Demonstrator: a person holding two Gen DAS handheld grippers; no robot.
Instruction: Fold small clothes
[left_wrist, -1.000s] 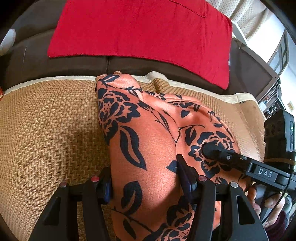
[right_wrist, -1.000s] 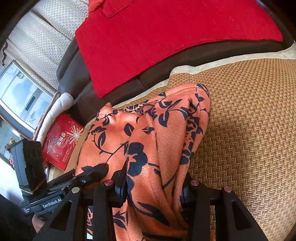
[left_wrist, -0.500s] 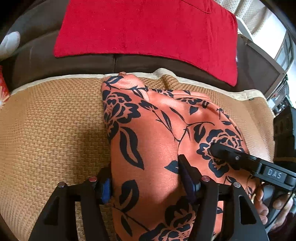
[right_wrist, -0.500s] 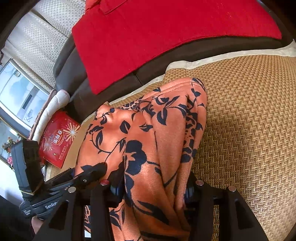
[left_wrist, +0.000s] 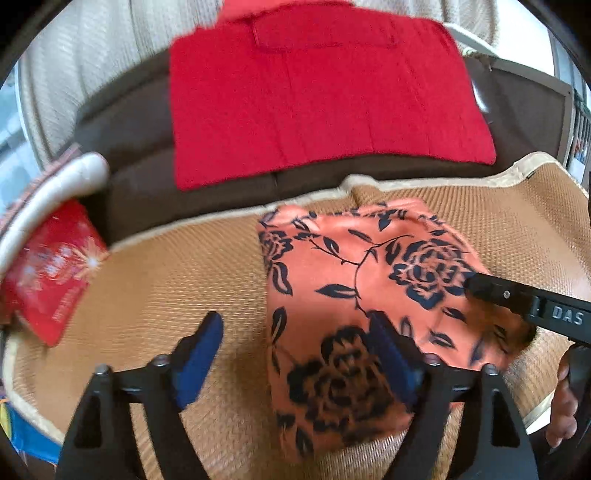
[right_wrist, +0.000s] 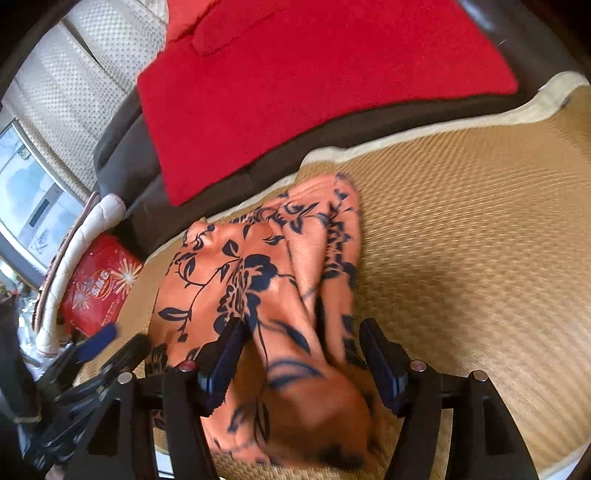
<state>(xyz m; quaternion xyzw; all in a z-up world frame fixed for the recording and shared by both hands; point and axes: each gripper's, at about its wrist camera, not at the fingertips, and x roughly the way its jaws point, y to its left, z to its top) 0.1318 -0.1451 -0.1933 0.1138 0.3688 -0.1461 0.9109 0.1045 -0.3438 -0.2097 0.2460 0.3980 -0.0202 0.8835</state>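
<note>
My left gripper (left_wrist: 295, 343) is opening, its pads clear of the orange floral garment (left_wrist: 362, 295) — cloth only partly between them. My right gripper (right_wrist: 301, 354) is opening too, straddling a loose fold without pinching. The garment lies bunched on the woven mat (right_wrist: 461, 240), near the red cushion (left_wrist: 325, 92).
</note>
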